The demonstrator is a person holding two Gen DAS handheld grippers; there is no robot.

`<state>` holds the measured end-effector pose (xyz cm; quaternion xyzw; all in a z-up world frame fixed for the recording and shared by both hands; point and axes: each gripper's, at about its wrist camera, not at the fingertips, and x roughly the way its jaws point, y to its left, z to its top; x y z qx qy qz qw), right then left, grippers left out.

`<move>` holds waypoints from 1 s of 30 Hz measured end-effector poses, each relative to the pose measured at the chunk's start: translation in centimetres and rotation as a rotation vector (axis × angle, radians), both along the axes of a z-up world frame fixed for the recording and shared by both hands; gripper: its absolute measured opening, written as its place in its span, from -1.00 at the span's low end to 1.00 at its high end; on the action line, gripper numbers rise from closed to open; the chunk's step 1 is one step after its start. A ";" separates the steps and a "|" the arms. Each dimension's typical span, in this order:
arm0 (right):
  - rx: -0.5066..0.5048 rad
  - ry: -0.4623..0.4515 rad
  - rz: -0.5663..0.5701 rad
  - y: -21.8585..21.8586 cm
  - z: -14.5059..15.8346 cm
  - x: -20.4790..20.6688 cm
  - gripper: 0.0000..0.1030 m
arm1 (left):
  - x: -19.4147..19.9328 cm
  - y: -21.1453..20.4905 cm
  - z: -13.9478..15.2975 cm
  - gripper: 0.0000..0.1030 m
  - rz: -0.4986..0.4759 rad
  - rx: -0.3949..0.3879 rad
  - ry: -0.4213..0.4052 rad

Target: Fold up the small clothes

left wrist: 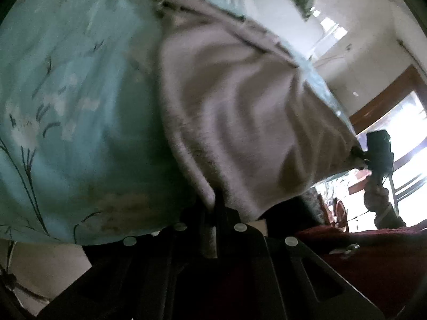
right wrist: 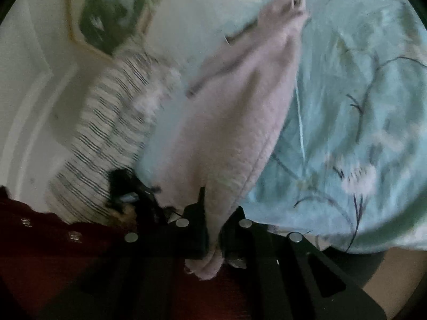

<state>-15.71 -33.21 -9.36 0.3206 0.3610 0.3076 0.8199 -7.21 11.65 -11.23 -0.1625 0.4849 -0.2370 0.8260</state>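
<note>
The left gripper (left wrist: 210,213) is closed on one edge of the small pale pink knitted garment (left wrist: 240,112). The right gripper (right wrist: 213,224) is closed on another edge. The garment hangs stretched between both, lifted above the light blue bedsheet with flower print (right wrist: 360,106), near a striped pillow (right wrist: 106,133).

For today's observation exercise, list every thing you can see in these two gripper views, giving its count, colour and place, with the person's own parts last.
Pink garment: one, pale pink, stretched between both grippers above the bed.
Bedsheet: one, light blue with floral print, under the garment.
Striped pillow: one, white with dark stripes, at the bed's edge.
Framed picture: one, green, on the wall.
Left gripper: one, black, shut on the garment's edge.
Right gripper: one, black, shut on the garment's other end.
</note>
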 end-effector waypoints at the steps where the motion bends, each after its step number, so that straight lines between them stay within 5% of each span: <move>1: 0.021 -0.012 -0.020 -0.3 0.2 -0.9 -0.85 | -0.5 -0.1 0.9 -0.93 0.004 -0.023 -0.022; 9: 0.120 -0.041 -0.094 -1.0 -0.1 -1.8 -0.85 | -2.0 -0.5 5.9 -0.93 0.008 -0.122 -0.141; 16: 0.165 -0.163 -0.121 -2.1 4.7 1.2 -0.85 | -0.8 1.3 10.0 -0.93 0.076 -0.178 -0.243; 25: 0.117 -0.271 -0.212 -4.1 10.8 11.0 -0.85 | 6.9 2.1 15.6 -0.93 0.182 -0.183 -0.387; 30: 0.046 -0.224 -0.301 -5.5 11.8 18.6 -0.86 | 14.6 1.6 17.8 -0.93 0.277 -0.112 -0.436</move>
